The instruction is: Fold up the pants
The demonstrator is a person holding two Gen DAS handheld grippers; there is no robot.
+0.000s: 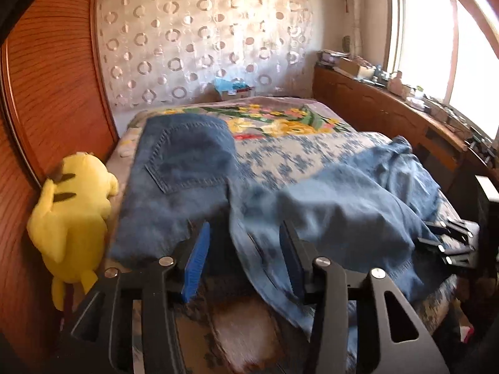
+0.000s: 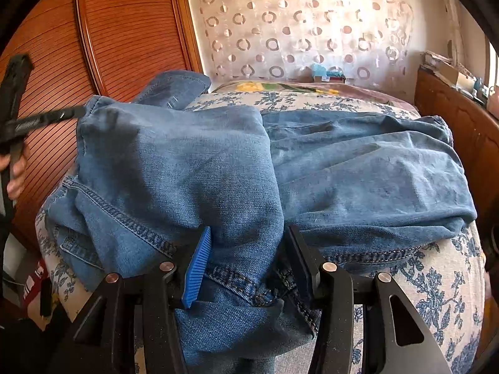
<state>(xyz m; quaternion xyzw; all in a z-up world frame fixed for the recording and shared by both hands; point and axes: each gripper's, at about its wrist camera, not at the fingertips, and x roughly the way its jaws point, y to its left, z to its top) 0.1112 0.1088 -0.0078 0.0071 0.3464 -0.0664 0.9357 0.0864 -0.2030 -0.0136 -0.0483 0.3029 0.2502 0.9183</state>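
Blue denim pants [image 1: 193, 171] lie across the bed, seat with back pocket at the left, the legs bunched toward the right [image 1: 358, 205]. My left gripper [image 1: 244, 237] is open, its jaws astride a fold of denim at the bed's near edge. My right gripper [image 2: 246, 240] is open, with a hemmed fold of the pants [image 2: 218, 171] lying between its blue pads [image 2: 198, 265]. The right gripper also shows at the right edge of the left wrist view [image 1: 449, 243]. The left gripper shows blurred at the left of the right wrist view [image 2: 18, 118].
The bed [image 1: 280, 152] has a blue floral cover and a flowered blanket at the far end. A yellow plush toy [image 1: 71, 218] leans against the wooden wardrobe [image 1: 56, 93] at the left. A wooden ledge [image 1: 389, 106] with clutter runs along the right under the window.
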